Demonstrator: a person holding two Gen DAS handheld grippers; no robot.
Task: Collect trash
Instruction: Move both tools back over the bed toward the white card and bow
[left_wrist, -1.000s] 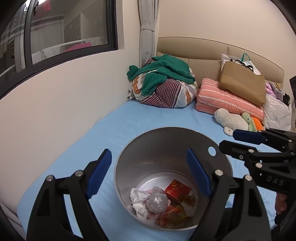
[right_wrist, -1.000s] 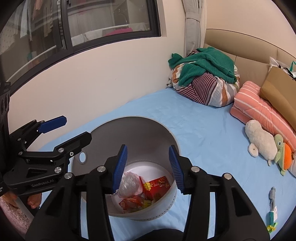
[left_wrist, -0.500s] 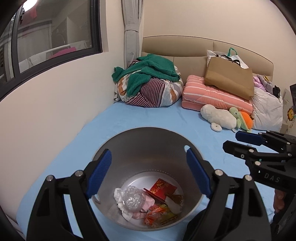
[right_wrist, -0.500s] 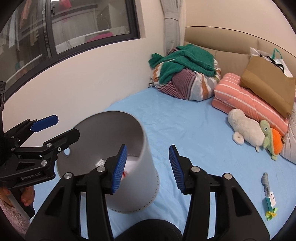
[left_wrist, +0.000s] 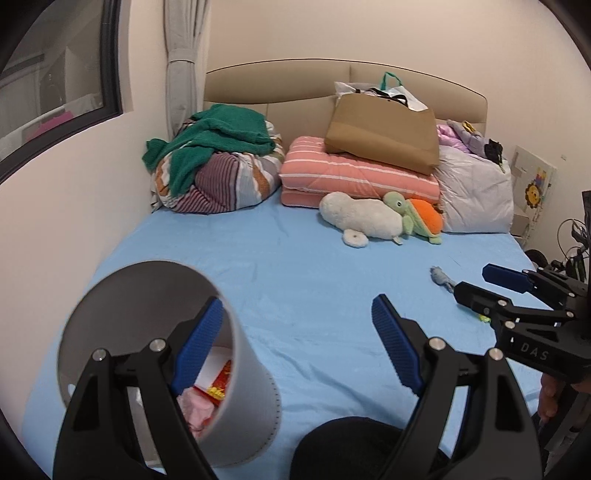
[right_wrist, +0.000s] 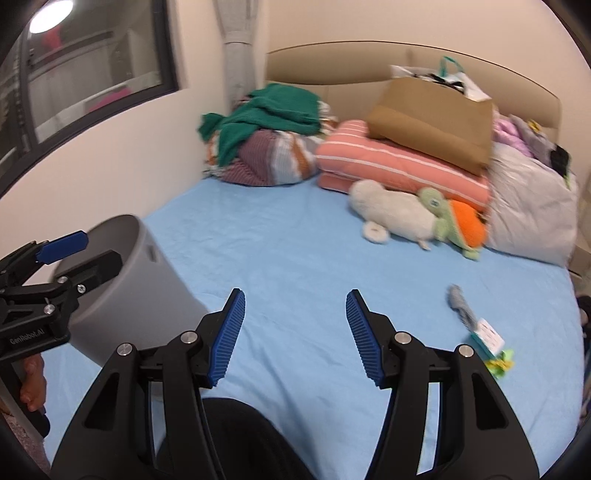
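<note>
At seven o'clock in the left wrist view, the bin stands on the bed, its trash partly hidden by the left gripper. Both the left and the right gripper are spread apart, holding nothing. Loose scraps, blurred, lie at three o'clock from the right gripper.

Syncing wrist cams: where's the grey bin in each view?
Left wrist: bin at lower left, its mouth towards the camera, trash visible inside, partly behind the left gripper.
Right wrist: bin at left edge, seen from its side, the trash inside hidden.
Shared landmark: white plush in front of the pink striped quilt.
</note>
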